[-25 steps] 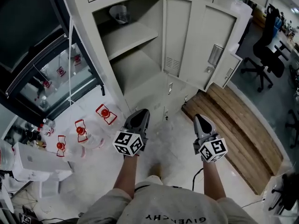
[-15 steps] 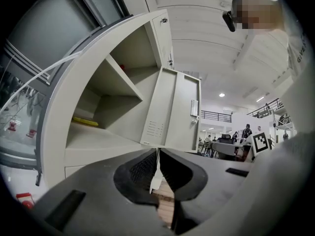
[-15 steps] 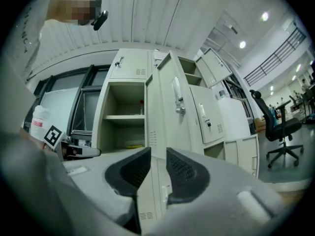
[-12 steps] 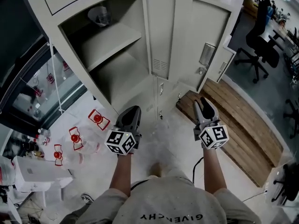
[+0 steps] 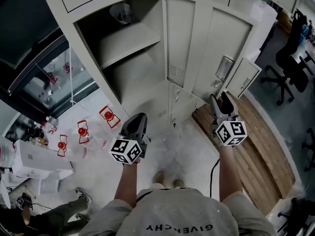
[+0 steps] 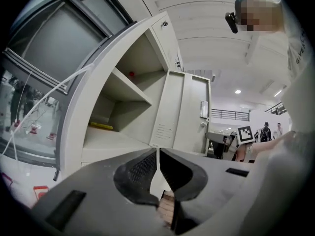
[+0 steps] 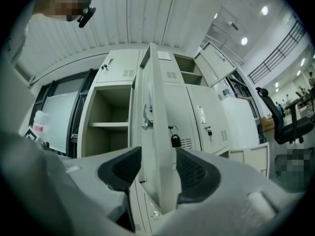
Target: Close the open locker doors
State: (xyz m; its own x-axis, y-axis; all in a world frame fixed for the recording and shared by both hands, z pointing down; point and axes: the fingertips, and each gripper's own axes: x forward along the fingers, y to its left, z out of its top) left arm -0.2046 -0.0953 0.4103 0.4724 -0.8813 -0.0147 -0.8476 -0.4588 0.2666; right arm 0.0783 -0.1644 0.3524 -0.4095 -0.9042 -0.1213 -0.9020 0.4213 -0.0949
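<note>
**Closing the tall locker door.** The tall locker door (image 5: 179,38) stands swung out at upper centre, right of its shelved compartment (image 5: 130,43). A small lower door (image 5: 243,77) also hangs ajar at right. The right gripper (image 5: 220,98) has just spread its jaws wide and grasps nothing. The tall door's free edge (image 7: 156,132) shows in the gap between them, unpressed. The left gripper (image 5: 139,119), at lower centre, is clenched on nothing. Probably the best way is to lay one jaw flat on the door's outer face near the free edge and push steadily until the latch seats. Pinching the thin sheet risks a slip. The pale speckled floor (image 5: 187,146) carries wooden planks (image 5: 256,136) at lower right, and an office chair (image 5: 290,68) stands at far right.
</note>
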